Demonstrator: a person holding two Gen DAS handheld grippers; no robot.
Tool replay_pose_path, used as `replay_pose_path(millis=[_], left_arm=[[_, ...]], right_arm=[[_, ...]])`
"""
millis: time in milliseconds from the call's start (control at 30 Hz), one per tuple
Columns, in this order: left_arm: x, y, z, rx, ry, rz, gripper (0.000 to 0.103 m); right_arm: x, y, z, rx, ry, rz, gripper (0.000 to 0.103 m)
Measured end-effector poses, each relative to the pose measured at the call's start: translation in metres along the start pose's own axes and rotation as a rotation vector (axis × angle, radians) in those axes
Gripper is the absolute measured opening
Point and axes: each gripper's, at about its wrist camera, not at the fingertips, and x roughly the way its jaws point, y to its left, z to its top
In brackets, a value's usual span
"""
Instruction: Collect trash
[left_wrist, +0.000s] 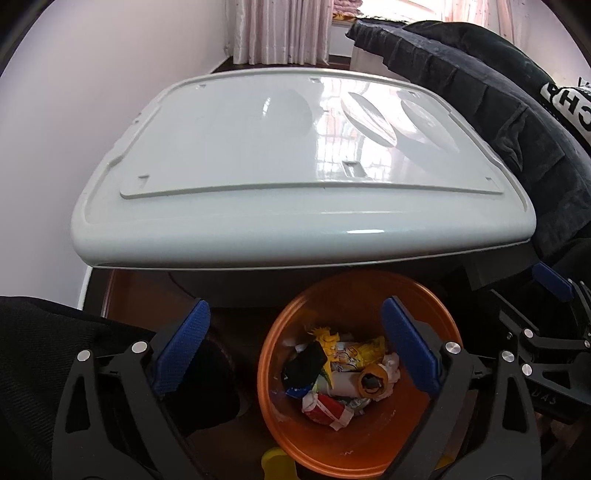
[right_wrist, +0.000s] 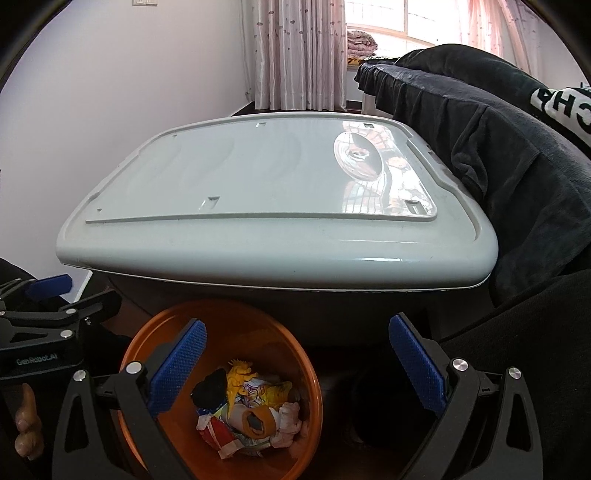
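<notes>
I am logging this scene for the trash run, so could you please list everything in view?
Bin: one, orange, on the floor below both grippers.
Trash: a heap, mixed yellow, white, red and black, inside the bin.
Lid: one, pale grey, behind the bin.
Cloth: one, black, draped right of the lid.
Curtain: one, pinkish, at the back wall.
Left gripper: one, black with blue pads, open and empty over the bin.
Right gripper: one, same colours, open and empty.
</notes>
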Motion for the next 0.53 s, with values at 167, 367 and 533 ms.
replay_pose_path(millis=[167, 367, 533], left_arm=[[-0.0025, 0.0033, 0.0004, -0.013, -0.014, -0.017, 0.092], [0.0031, 0.0054, 0.0004, -0.026, 0.033, -0.013, 0.092], [0.0063, 0.0061, -0.0005, -0.030, 0.047, -0.007, 0.092]], right_arm=[[0.0011, -0.0001, 0.0003, 0.003, 0.002, 0.000, 0.098], [0.0020, -0.0027, -0.0008, 0.006, 0.004, 0.001, 0.098], [0.0021, -0.0033, -0.0007, 0.006, 0.004, 0.002, 0.098]])
